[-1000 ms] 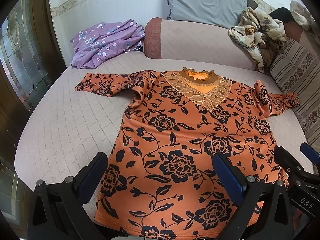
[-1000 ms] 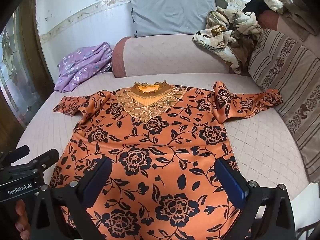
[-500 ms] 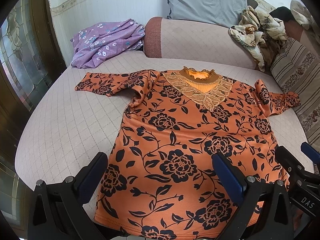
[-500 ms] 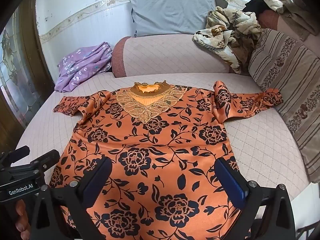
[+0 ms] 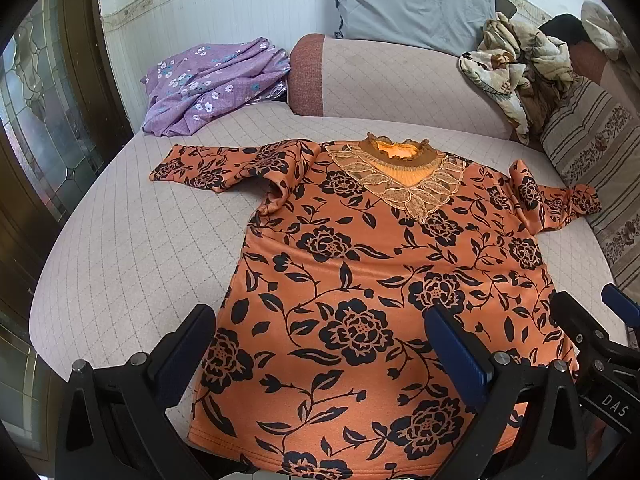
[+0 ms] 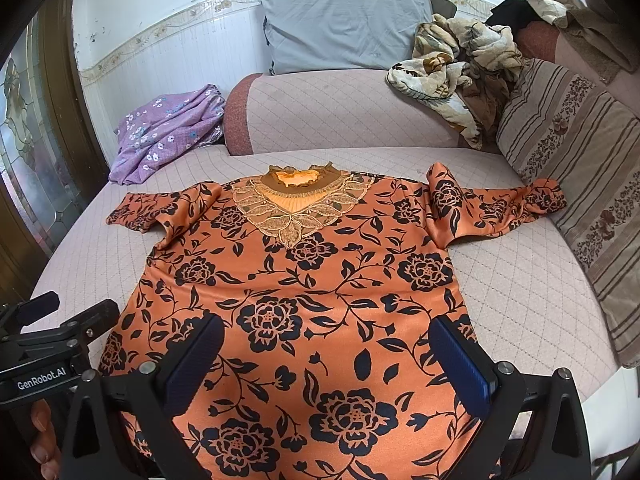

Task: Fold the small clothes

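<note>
An orange floral top lay spread flat, front up, on the quilted seat of a sofa, its lace collar toward the backrest and its hem toward the cameras; the hem reached the seat's near edge in the left wrist view. The left sleeve stretched out across the seat, with a wide bare stretch of quilting beside it running to the seat's rounded left edge; the right sleeve ended touching a striped cushion, with a smaller open patch of quilting below it.

The left gripper hovered over the lower left part of the top, its blue-padded fingers spread wide with nothing between them; the right gripper hung over the lower middle of the garment, fingers likewise wide apart and gripping nothing; each gripper showed at the edge of the other's view, close alongside.

At the back left corner a purple flowered cloth lay crumpled against the wall; a grey pillow leaned above the backrest; a rumpled patterned blanket was heaped on the backrest's right end. No containers were visible.
</note>
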`<act>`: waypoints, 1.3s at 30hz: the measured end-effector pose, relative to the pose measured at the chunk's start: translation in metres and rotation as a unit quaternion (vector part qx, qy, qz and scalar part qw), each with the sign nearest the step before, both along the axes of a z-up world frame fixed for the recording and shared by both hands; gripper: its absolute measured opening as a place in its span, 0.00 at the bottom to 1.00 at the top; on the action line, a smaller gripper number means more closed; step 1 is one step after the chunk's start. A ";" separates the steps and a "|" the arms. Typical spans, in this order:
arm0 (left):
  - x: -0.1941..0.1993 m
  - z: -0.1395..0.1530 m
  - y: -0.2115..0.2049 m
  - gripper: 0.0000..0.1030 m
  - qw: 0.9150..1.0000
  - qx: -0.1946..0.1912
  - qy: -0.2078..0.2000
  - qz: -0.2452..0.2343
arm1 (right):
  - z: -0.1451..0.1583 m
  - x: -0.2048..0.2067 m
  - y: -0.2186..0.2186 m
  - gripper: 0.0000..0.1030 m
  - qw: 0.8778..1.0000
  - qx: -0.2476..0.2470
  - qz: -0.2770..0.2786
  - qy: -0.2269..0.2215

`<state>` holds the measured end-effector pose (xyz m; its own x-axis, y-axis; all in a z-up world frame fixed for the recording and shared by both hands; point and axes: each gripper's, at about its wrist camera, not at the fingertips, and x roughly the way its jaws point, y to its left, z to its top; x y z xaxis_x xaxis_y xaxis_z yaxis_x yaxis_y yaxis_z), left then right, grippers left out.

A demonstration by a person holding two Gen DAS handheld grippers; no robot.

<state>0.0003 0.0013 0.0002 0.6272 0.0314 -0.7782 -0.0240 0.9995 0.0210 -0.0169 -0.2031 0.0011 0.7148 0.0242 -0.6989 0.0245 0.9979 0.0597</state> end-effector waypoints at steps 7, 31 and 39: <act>0.000 0.000 0.000 1.00 1.000 0.000 0.000 0.000 | 0.000 0.000 0.000 1.00 1.000 0.000 0.000 0.000; 0.062 -0.048 0.110 1.00 0.991 -0.050 0.050 0.116 | -0.028 0.038 -0.124 1.00 0.981 0.168 -0.079 0.062; 0.108 -0.102 0.222 1.00 0.961 -0.032 0.084 0.260 | -0.079 0.109 -0.316 0.90 0.926 0.273 -0.255 0.050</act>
<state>0.1084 0.2235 -0.1019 0.4049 0.2561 -0.8778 -0.5226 0.8525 0.0077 0.0926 -0.5192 -0.0783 0.6624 0.0706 -0.7458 0.5179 0.6761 0.5240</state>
